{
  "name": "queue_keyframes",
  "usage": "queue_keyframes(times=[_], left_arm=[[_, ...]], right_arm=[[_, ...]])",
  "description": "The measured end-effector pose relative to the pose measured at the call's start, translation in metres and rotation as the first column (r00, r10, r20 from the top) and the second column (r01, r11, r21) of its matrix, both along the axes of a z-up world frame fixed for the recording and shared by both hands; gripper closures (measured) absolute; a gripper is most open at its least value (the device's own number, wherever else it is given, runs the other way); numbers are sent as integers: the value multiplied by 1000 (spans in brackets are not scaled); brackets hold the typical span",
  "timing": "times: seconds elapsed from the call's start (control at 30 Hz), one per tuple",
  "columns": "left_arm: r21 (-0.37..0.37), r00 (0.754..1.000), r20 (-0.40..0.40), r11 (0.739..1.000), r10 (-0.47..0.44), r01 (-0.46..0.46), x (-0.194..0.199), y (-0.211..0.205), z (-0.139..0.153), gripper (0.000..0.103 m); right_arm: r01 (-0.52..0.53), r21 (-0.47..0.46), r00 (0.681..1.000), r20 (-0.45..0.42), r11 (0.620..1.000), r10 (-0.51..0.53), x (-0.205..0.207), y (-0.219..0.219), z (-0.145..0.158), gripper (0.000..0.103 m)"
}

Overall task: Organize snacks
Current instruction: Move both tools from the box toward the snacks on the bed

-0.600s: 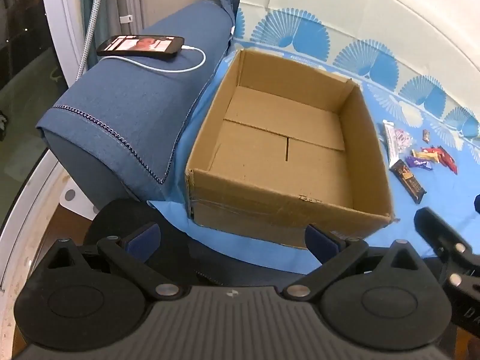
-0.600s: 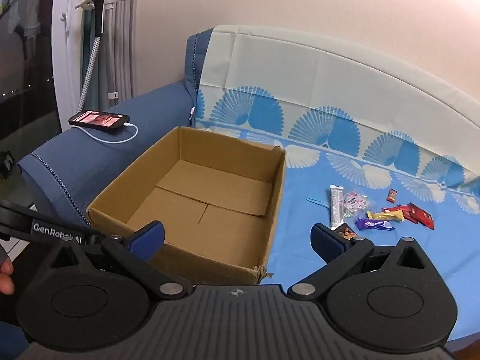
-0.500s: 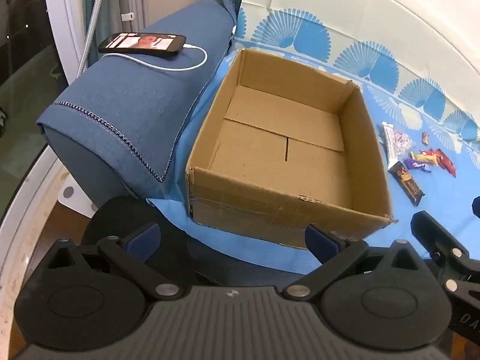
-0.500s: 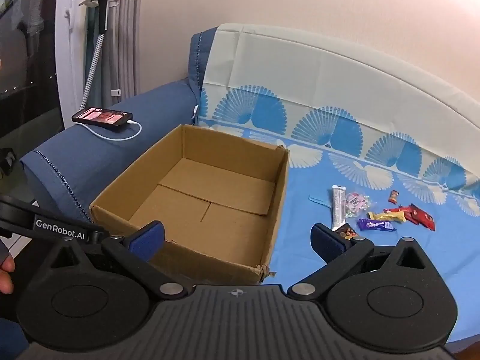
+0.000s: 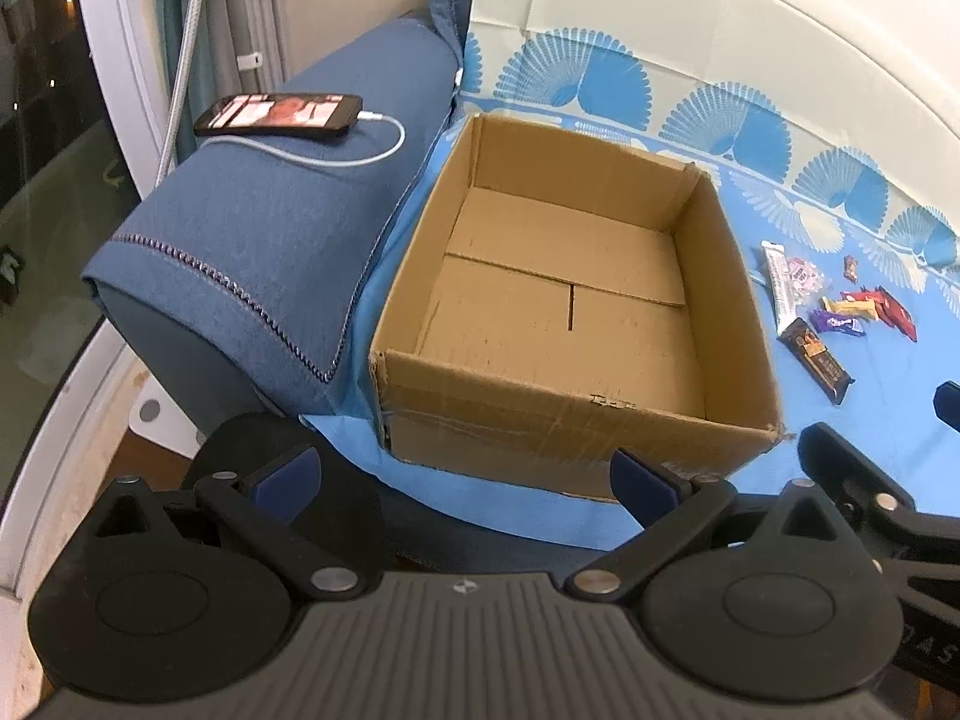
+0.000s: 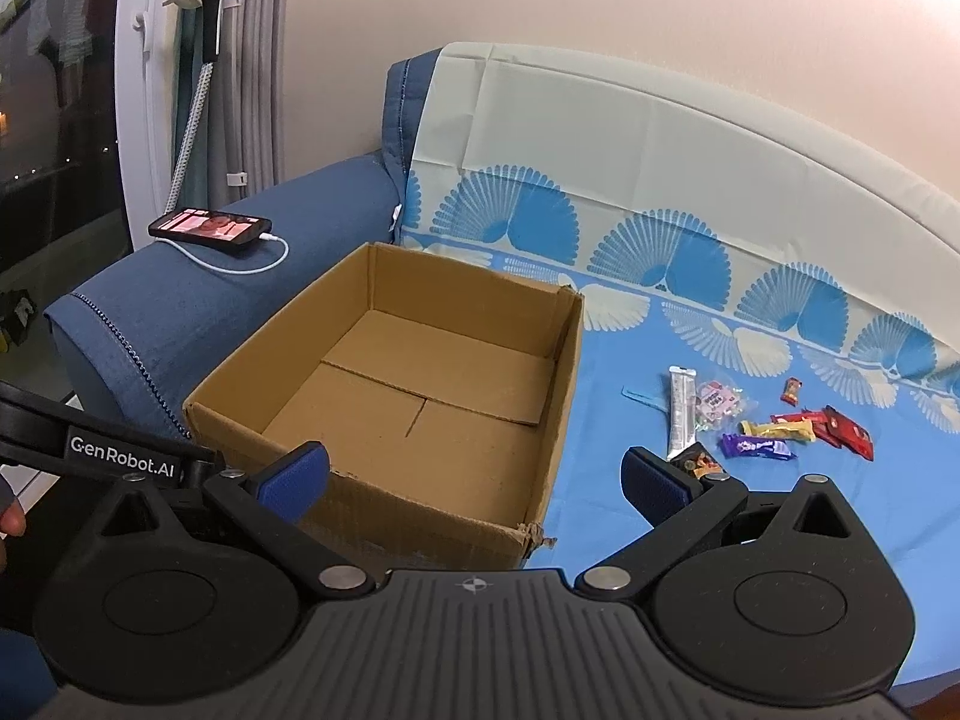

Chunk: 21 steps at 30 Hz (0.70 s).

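A: Snacks first. Where?

B: Little pile of snacks [image 6: 774, 423] on the blue sheet [image 6: 750, 516], right of the cardboard box [image 6: 558, 420]. Silver stick pack [image 6: 681, 414], purple wrapper [image 6: 756, 447], yellow one [image 6: 777, 430], red ones [image 6: 846, 432], and a dark bar [image 5: 816, 354] nearest the front. One small candy [image 6: 792, 391] sits apart, further back.

A: Box?

B: Open top, nothing inside, flaps folded flat on the bottom. It sits on the sheet, left side against the sofa armrest [image 5: 270, 240].

A: Claws?

B: Left gripper [image 5: 465, 474] spread wide, nothing between the blue pads [image 5: 285, 474], hovering at the box's front edge. Right gripper [image 6: 474, 480] wide too, holding nothing; its right fingertip overlaps the dark bar's end in the view, contact can't be told.

A: Anything in the way?

B: The box's right wall stands between its inside and the snacks. Around it: a phone [image 5: 279, 115] with a lit screen on the armrest, white cable [image 5: 360, 150] plugged in. A garment steamer [image 6: 207, 12] hangs by the window [image 6: 54, 120].
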<state>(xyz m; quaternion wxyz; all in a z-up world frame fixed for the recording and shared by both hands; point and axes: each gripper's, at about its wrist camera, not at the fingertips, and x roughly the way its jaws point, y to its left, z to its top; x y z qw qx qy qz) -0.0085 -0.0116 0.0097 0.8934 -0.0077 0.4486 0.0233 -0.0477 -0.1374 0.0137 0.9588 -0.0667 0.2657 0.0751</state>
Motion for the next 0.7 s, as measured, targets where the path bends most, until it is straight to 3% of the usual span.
queue_keyframes(times=[0.2, 0.7], left_arm=[[54, 999, 30, 998, -18, 16, -1, -7, 4, 0], [86, 999, -4, 996, -36, 36, -1, -14, -1, 0]], right_arm=[[7, 12, 1000, -7, 1000, -7, 2, 0, -1, 0], [13, 49, 999, -30, 999, -12, 5, -6, -8, 0]])
